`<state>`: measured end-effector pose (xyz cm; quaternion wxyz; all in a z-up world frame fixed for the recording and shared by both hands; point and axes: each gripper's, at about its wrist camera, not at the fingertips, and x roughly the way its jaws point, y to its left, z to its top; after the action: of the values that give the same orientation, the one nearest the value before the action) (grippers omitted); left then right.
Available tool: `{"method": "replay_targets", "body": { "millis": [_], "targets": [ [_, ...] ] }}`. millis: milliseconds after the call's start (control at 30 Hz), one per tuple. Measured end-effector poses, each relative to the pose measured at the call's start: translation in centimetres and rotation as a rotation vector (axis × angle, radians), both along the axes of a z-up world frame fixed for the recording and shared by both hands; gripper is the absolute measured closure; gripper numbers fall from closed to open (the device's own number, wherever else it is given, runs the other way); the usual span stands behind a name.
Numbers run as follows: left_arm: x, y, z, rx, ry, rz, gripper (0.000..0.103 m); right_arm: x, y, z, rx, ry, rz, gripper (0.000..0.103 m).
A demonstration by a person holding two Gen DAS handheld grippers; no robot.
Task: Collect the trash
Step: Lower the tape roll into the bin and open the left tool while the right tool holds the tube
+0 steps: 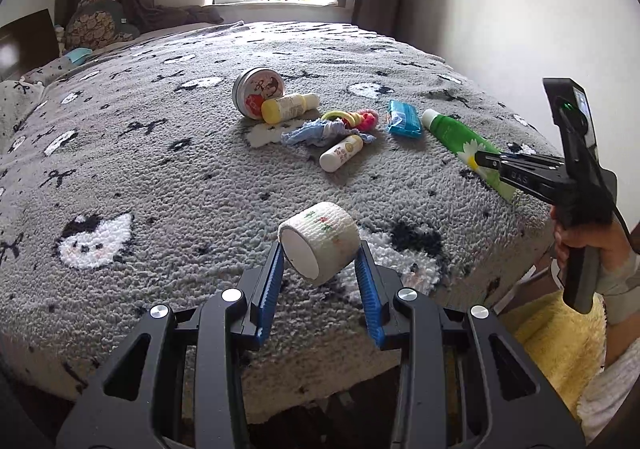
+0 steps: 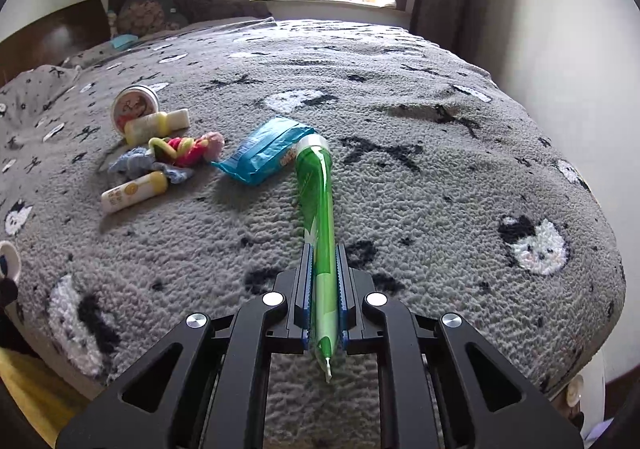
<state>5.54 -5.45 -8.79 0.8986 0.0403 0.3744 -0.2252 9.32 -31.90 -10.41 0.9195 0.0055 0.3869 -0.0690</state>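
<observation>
My left gripper [image 1: 320, 251] is shut on a white bandage roll [image 1: 318, 245] with a small flower print, held just above the grey blanket [image 1: 160, 169] near the bed's front edge. My right gripper [image 2: 323, 249] is shut on the flat tail of a green tube [image 2: 318, 201], whose white cap end rests by a blue wipes packet [image 2: 266, 153]. From the left wrist view the right gripper [image 1: 480, 160] shows at the right, pinching the green tube [image 1: 456, 137]. The roll's rim [image 2: 8, 257] peeks in at the right wrist view's left edge.
On the blanket lie a round tin [image 1: 258, 91], a yellow-capped bottle [image 1: 290, 107], a white stick tube [image 1: 340, 153], a blue cloth [image 1: 308, 133] and coloured hair ties [image 1: 352, 119]. Pillows [image 1: 96, 25] are at the far left. A yellow fluffy thing [image 1: 556, 341] sits beside the bed.
</observation>
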Motion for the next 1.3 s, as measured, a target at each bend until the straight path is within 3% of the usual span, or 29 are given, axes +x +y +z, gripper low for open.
{"method": "replay_targets", "body": {
  "millis": [200,300,400,867,1033,1300],
  "targets": [
    [-0.6,-0.2,-0.2,-0.005,0.004,-0.007,0.068,1.5,-0.9,-0.6,0.011,0.006,-0.028,0.085],
    [-1.0,-0.3,-0.4,-0.009,0.005,-0.015,0.068,1.7,-1.1,-0.5,0.035,0.004,-0.006,0.094],
    [-1.6,-0.3,-0.3,-0.018,0.004,-0.019,0.068,0.9,-0.5,-0.3,0.025,-0.006,0.012,0.094],
    [-5.4,1.4,-1.2,-0.033,0.036,0.001,0.068,-11.1,4.9,3.4,0.213,-0.146,0.255,0.094],
    [-7.3,2.1,-2.5,-0.032,0.07,0.02,0.068,-14.4,7.1,2.6,0.259,-0.104,0.325,0.094],
    [-10.2,2.6,-7.8,0.012,0.199,0.015,0.068,-16.9,9.7,-2.3,0.296,0.064,0.359,0.094]
  ]
}}
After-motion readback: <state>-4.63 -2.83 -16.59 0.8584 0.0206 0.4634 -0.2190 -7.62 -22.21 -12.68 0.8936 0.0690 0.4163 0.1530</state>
